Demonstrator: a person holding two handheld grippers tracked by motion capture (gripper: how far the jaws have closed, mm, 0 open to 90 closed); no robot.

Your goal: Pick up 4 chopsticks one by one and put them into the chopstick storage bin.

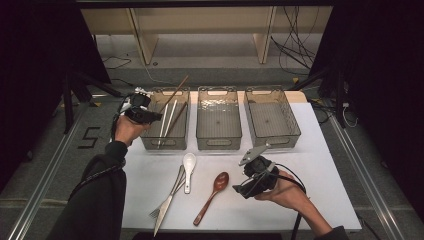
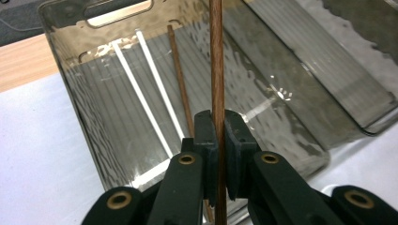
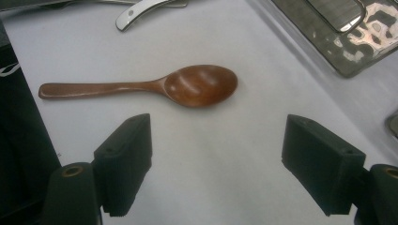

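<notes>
- The brown chopstick (image 2: 216,70) is sitting clamped between the jaws of the left gripper (image 2: 217,140), which are pressing on it from both sides; the stick is running straight out ahead of the gripper and also back below the pads.
- Beyond the gripper, the stick is hanging over the left bin (image 2: 70,93), with its far end rising above the far rim in the high view.
- Under the gripper, inside this bin, a second brown chopstick (image 2: 180,79) and two white chopsticks (image 2: 141,93) are lying on the floor of the bin.
- The right gripper (image 3: 216,159) is standing wide open over the white bench (image 3: 281,84), holding nothing.
- Just ahead of its jaws, the wooden spoon (image 3: 197,84) is lying flat, with its handle pointing to the gripper's left.
- Farther ahead, the white spoon (image 1: 189,165) and the fork (image 1: 167,200) are lying near each other.
- The middle bin (image 1: 218,137) and the right bin (image 1: 272,135) are standing beyond them.
</notes>
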